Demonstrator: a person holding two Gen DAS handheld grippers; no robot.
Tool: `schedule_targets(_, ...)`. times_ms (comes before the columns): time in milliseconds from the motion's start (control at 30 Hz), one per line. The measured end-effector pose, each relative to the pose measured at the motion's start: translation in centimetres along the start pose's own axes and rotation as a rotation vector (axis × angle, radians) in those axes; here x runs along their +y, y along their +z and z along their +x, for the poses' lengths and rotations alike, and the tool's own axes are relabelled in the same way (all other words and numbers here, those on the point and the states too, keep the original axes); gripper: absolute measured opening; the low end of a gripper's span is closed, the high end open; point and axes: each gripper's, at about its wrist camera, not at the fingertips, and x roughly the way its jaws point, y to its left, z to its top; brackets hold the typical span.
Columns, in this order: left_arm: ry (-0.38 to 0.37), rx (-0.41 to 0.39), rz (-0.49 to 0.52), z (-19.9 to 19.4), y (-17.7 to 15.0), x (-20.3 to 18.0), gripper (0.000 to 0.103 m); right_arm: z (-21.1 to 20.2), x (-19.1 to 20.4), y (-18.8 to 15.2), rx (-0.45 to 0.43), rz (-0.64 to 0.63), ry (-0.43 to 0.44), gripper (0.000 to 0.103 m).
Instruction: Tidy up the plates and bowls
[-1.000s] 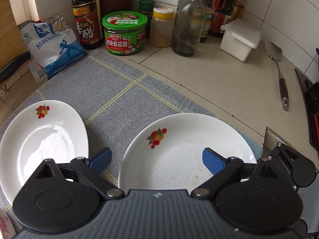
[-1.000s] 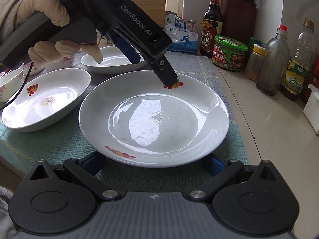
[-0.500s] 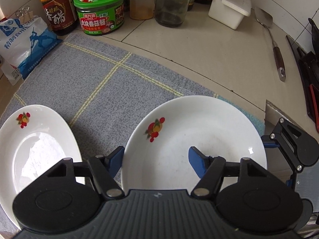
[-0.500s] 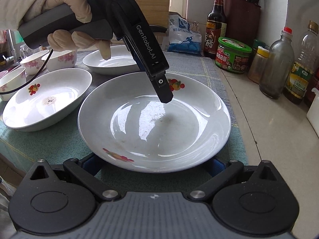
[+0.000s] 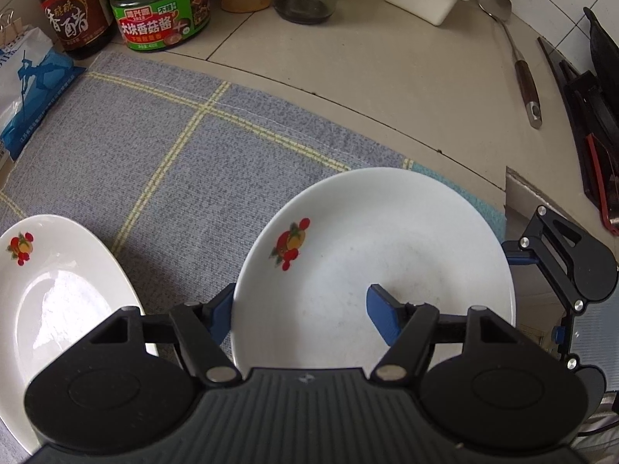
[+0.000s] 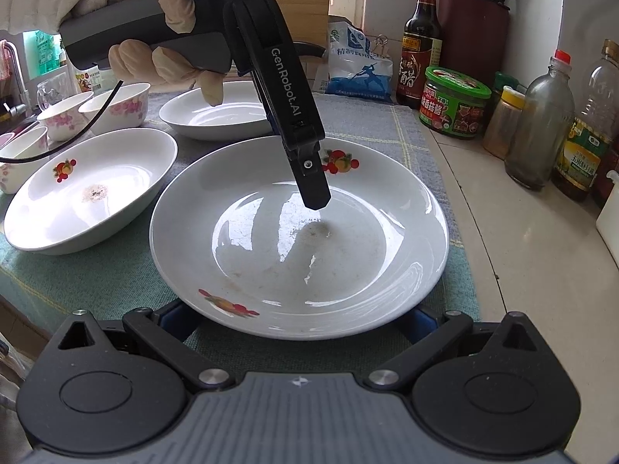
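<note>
The big plate point(image 6: 300, 239) sits on the grey mat point(image 5: 185, 162), close to the worktop point(image 5: 387, 77) edge, with a second plate point(image 5: 58, 290) just beside it at 9 o'clock. The left tool point(image 5: 300, 311) straddles the big plate's rim, fingers apart: one blue pad point(image 5: 381, 311) over the inside, the other tucked outside the rim at 8 o'clock. Nothing clamped yet. The right tool point(image 6: 298, 323) waits low at the plate's 6 o'clock edge, fingers spread wide to either side, gripping nothing.

To do this pinch well, I'd say the left tool wants to seat deeper before it closes, so the pads bite rim and wall rather than the glossy lip alone. A glazed plate will likely slip if caught shallow. Lift level, and mind the neighbouring plate at 9 o'clock; bowls point(image 6: 116, 106) lie beyond at 10 o'clock.
</note>
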Motion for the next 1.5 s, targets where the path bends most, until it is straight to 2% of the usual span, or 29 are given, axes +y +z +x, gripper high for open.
schedule_targets(300, -0.014, -0.024, -0.018, -0.7, -0.1, 0.4, 0.07, 0.0, -0.2, 0.8, 0.028, -0.023, 0.002, 0.103)
schedule_targets(767, -0.007, -0.121, -0.026, -1.0, 3.5, 2.7, 0.07, 1.8, -2.9, 3.3, 0.014, -0.033, -0.035, 0.103)
schedule_targets(1500, 0.014, -0.143, -0.057, 0.4, 6.4, 5.3, 0.07, 4.8, -5.7, 5.2, 0.023, -0.026, -0.025, 0.103)
